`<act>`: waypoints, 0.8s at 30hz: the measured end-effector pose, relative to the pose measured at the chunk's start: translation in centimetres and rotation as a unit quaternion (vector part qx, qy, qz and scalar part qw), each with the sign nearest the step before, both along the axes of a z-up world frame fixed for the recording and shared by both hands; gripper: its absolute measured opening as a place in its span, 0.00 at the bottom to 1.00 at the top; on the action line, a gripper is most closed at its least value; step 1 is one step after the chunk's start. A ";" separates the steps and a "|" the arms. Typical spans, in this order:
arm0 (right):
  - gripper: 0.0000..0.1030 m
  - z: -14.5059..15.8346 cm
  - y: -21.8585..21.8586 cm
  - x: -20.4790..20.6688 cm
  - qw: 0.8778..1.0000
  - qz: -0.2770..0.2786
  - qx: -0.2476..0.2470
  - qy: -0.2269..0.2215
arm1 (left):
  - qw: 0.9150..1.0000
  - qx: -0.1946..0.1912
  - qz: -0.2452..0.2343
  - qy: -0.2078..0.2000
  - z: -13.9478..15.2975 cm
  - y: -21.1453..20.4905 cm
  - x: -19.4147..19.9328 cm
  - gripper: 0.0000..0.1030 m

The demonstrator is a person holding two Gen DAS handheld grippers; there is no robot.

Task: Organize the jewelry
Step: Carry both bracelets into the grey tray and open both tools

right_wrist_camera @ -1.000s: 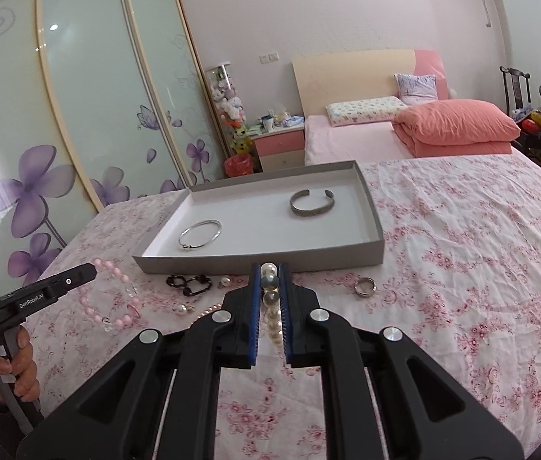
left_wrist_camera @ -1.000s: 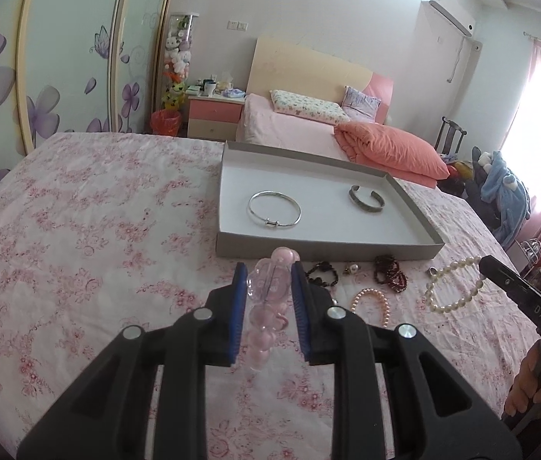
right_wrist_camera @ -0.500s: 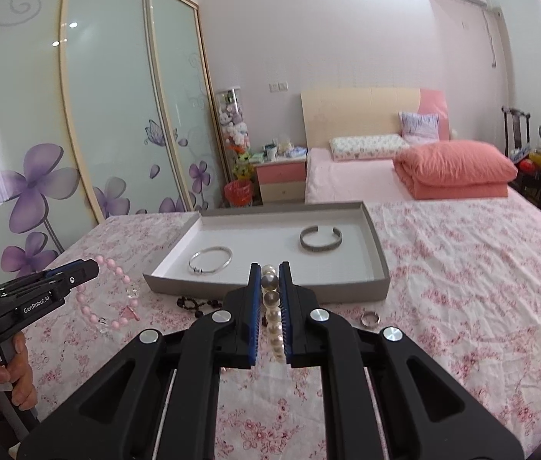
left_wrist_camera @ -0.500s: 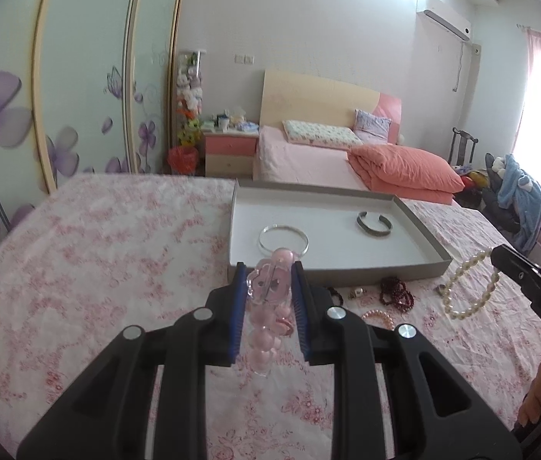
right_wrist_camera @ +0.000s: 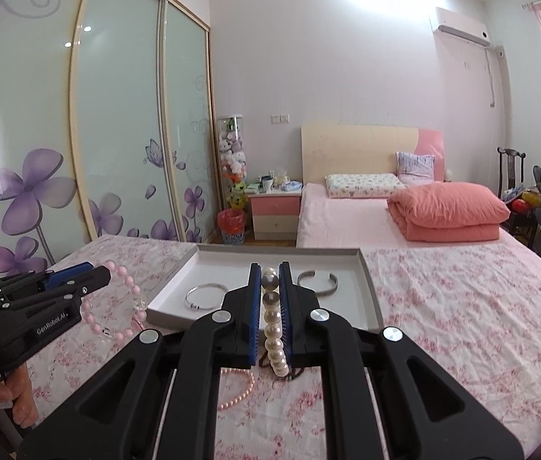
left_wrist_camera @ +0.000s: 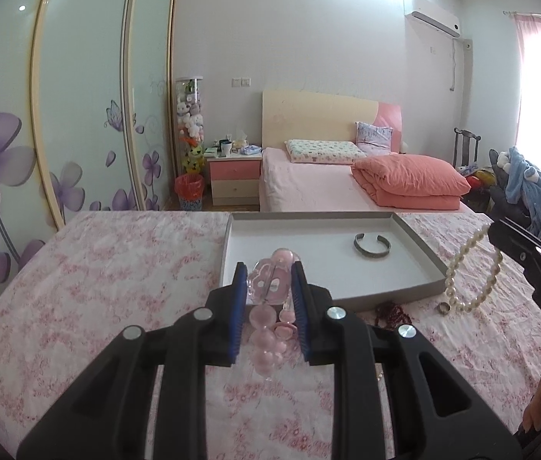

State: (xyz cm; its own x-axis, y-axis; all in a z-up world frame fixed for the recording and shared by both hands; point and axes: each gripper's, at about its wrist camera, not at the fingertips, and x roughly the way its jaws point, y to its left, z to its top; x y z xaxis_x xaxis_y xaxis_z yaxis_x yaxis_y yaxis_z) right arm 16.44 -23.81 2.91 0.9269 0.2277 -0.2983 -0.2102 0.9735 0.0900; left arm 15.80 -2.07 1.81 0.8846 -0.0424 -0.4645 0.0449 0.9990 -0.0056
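Pink-flowered bedspread (right_wrist_camera: 443, 306) covers the bed you are working on, with a second bed and sliding floral wardrobe doors behind it. Your left hand-held gripper (left_wrist_camera: 268, 287) is pinching a pink translucent bead bracelet (left_wrist_camera: 270, 329), which hangs clear of the cover, and your right hand-held gripper (right_wrist_camera: 269, 291) is pressed onto a strand of white round pearls (right_wrist_camera: 274, 341) whose loop dangles below it; both are raised at about 6 o'clock of the shallow grey cardboard tray (right_wrist_camera: 370, 291). Inside the tray a thin silver bangle (right_wrist_camera: 205, 296) lies at 9 o'clock and a dark silver open cuff (right_wrist_camera: 317, 281) at about 1 o'clock. Watch the hanging loops: the pearl strand probably swings as you carry it, and its low end could catch the tray's near wall and drag the light box or slip between the pads. If you release both pieces over the same spot, the beads may land on the bangle or tangle with each other, so aim for bare floor between the two. On the cover before the tray lie a small pink pearl bracelet (right_wrist_camera: 238, 391), a dark red bead bracelet (left_wrist_camera: 391, 312) and a small metal ring (left_wrist_camera: 443, 308); a sagging strand could snag these as you pass over.
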 end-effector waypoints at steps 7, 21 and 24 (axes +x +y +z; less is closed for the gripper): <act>0.10 1.2 -0.5 2.6 1.000 -0.015 0.002 -0.014 | 1.000 0.002 -0.004 -0.012 0.9 -0.8 2.5 0.23; 0.10 -1.0 -0.2 10.6 0.999 -0.028 0.009 0.034 | 1.000 0.015 -0.013 0.006 -1.0 -2.8 10.2 0.23; 0.10 -2.0 0.1 12.4 0.998 -0.026 0.012 0.056 | 1.000 0.010 -0.017 0.019 -1.9 -3.0 12.0 0.23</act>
